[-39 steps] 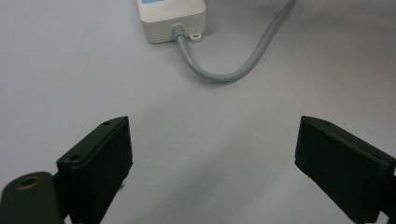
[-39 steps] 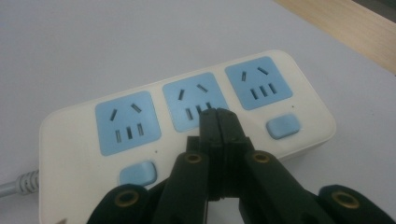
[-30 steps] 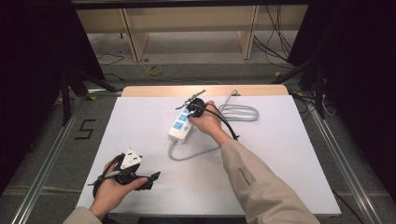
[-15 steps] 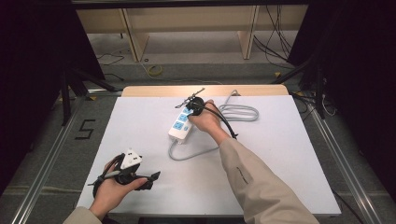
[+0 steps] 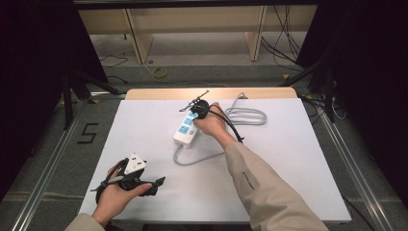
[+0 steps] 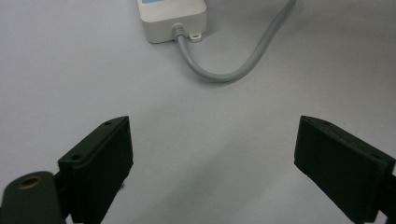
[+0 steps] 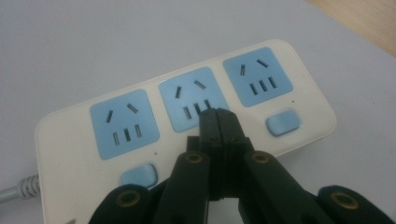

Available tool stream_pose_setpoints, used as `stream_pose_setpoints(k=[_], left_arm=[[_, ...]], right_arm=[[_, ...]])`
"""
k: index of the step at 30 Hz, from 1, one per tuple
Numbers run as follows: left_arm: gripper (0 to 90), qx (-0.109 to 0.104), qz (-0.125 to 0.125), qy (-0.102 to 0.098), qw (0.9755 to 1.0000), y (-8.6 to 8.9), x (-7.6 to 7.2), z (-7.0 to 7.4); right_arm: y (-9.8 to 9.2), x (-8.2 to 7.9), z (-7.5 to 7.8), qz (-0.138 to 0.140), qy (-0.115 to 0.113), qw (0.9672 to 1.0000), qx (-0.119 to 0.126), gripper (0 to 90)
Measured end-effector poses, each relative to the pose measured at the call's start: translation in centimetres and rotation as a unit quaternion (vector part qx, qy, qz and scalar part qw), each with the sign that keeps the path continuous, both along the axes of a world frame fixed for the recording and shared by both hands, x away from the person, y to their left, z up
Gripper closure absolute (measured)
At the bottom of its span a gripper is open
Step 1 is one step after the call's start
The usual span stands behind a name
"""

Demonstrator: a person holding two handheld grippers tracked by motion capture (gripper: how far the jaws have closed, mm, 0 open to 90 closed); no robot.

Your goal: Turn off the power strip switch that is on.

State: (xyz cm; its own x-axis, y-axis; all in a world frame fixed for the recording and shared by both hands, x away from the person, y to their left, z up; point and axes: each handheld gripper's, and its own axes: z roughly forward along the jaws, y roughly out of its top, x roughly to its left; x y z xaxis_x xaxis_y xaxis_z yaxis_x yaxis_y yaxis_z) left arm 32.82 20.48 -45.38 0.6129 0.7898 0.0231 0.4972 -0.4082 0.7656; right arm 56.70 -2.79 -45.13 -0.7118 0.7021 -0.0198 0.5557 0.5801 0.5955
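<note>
Beside the power strip, its coiled cord.

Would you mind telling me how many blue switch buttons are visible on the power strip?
2: one button sits below the outlet nearest the cord, another below the far-end outlet. The right gripper covers where a middle one might be.

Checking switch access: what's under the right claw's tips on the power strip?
The shut right claw sits over the power strip's middle socket. Switches show beside the two outer sockets; any middle switch is hidden behind the claw.
</note>
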Motion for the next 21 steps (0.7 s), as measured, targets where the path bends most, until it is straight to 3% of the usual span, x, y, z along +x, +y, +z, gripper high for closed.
stream_pose_setpoints(k=[21], left_arm=[[11.2,-0.003,0.001,0.000,1.0000,-0.12,0.01,-0.07]], right_arm=[[0.18,0.04,0.04,-0.004,0.005,1.0000,-0.006,90.0]])
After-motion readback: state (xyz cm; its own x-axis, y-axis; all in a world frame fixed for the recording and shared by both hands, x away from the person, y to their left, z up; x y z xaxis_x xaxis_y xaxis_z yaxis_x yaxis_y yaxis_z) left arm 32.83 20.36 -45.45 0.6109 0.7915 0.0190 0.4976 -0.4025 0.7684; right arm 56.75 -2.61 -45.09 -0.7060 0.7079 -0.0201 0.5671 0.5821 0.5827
